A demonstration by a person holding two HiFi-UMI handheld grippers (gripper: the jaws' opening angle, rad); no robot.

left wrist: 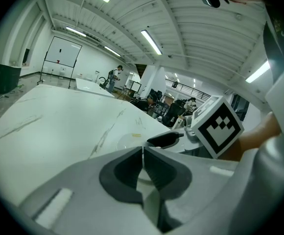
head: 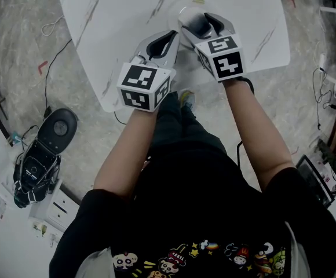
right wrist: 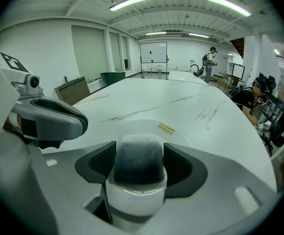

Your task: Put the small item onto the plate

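The small item [right wrist: 138,166] is a short cylinder with a dark grey top and a white base. My right gripper [right wrist: 138,173] is shut on it, one pad on each side. In the head view that gripper [head: 199,19] holds the item [head: 197,24] over the near rim of a clear round plate [head: 183,7] on the white marble table [head: 121,16]. The plate [right wrist: 154,125] lies just beyond the jaws, a yellow sticker [right wrist: 166,129] on its far edge. My left gripper [head: 169,38] hovers beside it, shut and empty, with its jaws [left wrist: 143,155] closed together near the plate [left wrist: 128,142].
The table's near edge lies just under both grippers, close to the person's legs. On the floor to the left sit a black device [head: 45,152], cables [head: 52,68] and papers. Far tables, a whiteboard [right wrist: 153,52] and a person [right wrist: 209,58] stand in the background.
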